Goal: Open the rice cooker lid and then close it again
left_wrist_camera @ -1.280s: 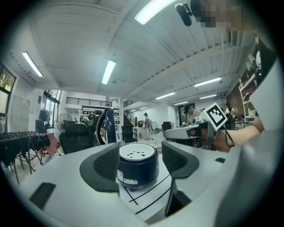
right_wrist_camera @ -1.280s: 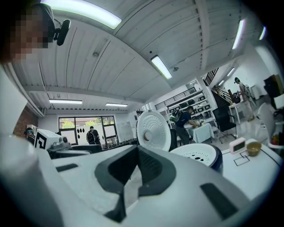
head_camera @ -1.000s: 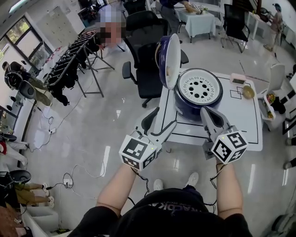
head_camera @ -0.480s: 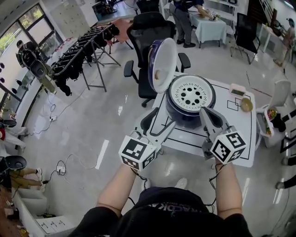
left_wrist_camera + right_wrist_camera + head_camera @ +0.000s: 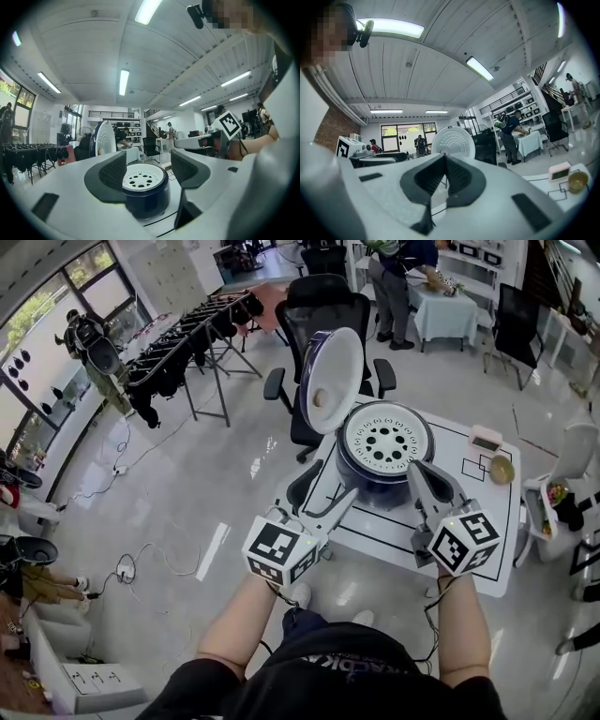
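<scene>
Holding 2 tools level in front of the body, near the front of the counter [image 5: 483, 521]. Showing the left hand-held gripper [image 5: 328, 491] released, jaws standing wide apart with nothing pressed between the pads, and framing the rice cooker [image 5: 373, 486] in the gap from a little way off. Showing the right hand-held gripper [image 5: 424, 474] clenched, jaws meeting on nothing.

Sitting just beyond, inside a black outline drawn on the white counter: the rice cooker, a dark blue pot with a white perforated inner plate [image 5: 384, 439] facing up. Standing upright on its hinge at the pot's left side in the head view: the lid [image 5: 336, 381], already open, pale inside turned toward the pot. Probably heading into the closing half of the job.

Judging the lid to be stiff, fairly light moulded plastic, swinging about 1 hinge only and perhaps sprung toward open. Looking smooth and domed on the outside, so likely slipping under a pinch. Favouring the free top rim, farthest from the hinge, as the place to hook or push for the best leverage. Expecting to need a firm downward press at the front to catch the latch. Reckoning the pot heavy enough to sit steady, though possibly sliding under a sideways shove.

Resting farther right on the counter: a small box [image 5: 486, 439] and a yellowish bowl [image 5: 502, 471]. Standing behind: a black office chair [image 5: 328, 310].
</scene>
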The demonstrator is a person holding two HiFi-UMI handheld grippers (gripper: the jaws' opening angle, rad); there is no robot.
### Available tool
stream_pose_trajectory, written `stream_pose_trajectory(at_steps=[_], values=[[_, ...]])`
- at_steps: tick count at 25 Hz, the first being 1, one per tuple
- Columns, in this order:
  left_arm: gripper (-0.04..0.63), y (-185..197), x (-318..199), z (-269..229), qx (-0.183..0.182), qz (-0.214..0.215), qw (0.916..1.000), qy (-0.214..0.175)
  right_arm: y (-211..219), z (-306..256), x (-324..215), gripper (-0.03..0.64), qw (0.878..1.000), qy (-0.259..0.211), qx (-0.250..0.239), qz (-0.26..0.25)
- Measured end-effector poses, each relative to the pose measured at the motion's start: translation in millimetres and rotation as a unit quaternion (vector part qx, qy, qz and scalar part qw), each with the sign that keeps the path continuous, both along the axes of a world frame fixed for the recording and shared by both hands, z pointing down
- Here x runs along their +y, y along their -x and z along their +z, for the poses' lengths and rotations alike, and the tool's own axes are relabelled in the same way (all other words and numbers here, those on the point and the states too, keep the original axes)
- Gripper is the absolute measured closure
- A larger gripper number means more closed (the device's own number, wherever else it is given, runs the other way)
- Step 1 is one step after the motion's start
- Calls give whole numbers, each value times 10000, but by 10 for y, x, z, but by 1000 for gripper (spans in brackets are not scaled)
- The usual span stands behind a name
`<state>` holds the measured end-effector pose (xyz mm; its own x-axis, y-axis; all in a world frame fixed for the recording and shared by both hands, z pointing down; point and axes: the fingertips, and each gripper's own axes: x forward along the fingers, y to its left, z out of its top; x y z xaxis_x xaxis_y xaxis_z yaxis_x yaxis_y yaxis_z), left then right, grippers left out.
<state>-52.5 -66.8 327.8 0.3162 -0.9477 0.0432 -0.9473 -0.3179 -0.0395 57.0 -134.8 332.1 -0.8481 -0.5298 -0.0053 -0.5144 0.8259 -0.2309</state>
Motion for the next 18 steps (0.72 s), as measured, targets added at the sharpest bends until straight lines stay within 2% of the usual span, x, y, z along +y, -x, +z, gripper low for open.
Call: stream_pose_trajectory(at_steps=[7, 12, 18], values=[[298, 304, -119, -170, 16, -93, 9998, -190, 76, 48, -90, 615, 9999, 34, -5, 155], [299, 597, -330, -233, 59, 9, 9997, -228, 220, 7, -268, 615, 9993, 11, -1, 370], [304, 1143, -684, -420, 72, 81, 9992, -382, 560, -112, -568, 615, 9979, -58, -30, 644]])
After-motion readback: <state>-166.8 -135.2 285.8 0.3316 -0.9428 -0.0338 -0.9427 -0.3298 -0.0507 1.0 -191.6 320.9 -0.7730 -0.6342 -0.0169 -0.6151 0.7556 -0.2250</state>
